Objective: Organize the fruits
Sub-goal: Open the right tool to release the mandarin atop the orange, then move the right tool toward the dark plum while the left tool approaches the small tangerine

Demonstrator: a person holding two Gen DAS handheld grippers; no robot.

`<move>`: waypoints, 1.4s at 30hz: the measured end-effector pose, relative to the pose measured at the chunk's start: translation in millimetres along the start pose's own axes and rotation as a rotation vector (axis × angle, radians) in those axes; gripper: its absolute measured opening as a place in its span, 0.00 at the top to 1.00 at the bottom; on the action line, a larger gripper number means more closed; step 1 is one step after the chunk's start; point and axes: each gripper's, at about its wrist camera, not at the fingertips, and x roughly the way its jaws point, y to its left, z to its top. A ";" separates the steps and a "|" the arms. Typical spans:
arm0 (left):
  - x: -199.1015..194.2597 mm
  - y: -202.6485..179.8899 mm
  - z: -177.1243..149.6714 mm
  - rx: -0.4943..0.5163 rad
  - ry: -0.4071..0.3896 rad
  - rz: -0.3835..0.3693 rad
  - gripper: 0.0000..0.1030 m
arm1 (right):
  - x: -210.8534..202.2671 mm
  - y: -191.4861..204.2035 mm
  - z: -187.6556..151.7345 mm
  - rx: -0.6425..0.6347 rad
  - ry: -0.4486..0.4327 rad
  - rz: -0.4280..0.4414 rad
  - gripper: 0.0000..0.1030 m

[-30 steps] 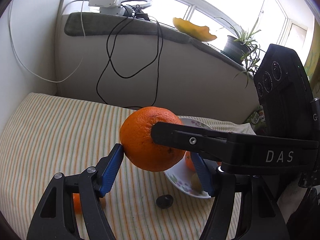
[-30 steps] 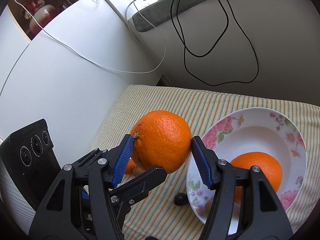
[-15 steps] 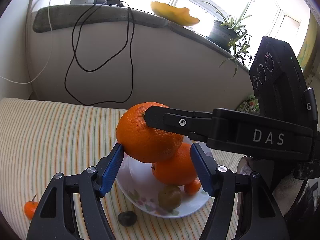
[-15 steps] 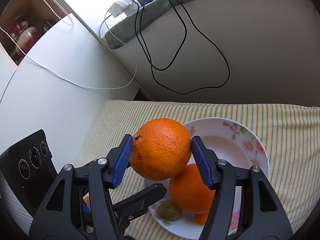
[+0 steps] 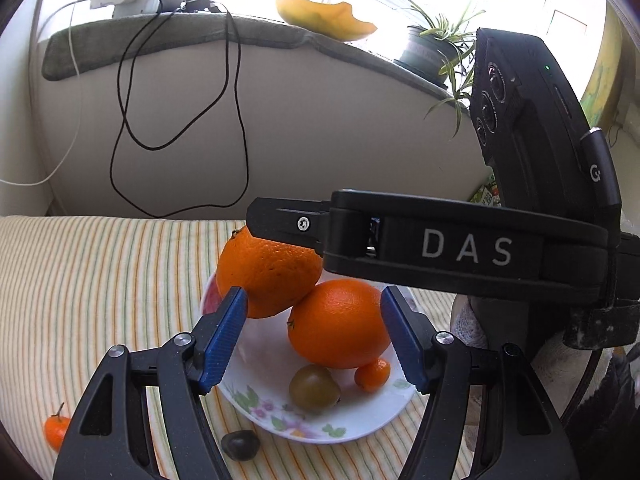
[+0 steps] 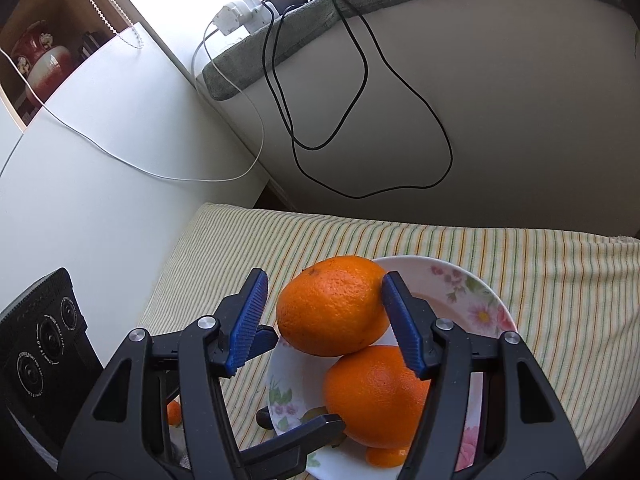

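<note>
Right claw (image 6: 324,320): open, loose around top orange (image 6: 332,306)
Left claw (image 5: 314,338): open, empty
Risk: orange rolls off lower orange (image 6: 376,396), past plate (image 6: 488,300)

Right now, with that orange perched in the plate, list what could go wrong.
1. The upper orange leans on the lower orange near the plate's rim; it may roll onto the striped cloth.
2. The right tongs are open around it; pulling back could nudge it.
</note>
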 end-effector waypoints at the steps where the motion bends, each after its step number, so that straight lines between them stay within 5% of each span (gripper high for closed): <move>1: -0.2 -0.6 -0.5 0.000 0.001 0.000 0.34 | -0.1 -0.3 0.2 0.002 0.000 0.001 0.39; 15: -29.7 -1.6 -18.2 0.028 -0.007 0.039 0.34 | -24.8 4.7 -9.8 -0.011 -0.045 -0.059 0.38; 19: -44.9 -0.2 -28.0 0.025 -0.016 0.057 0.34 | -37.6 15.4 -19.1 -0.052 -0.070 -0.087 0.32; 42: -121.5 18.9 -83.7 0.034 -0.089 0.228 0.31 | -93.0 80.6 -112.5 -0.227 -0.178 -0.123 0.18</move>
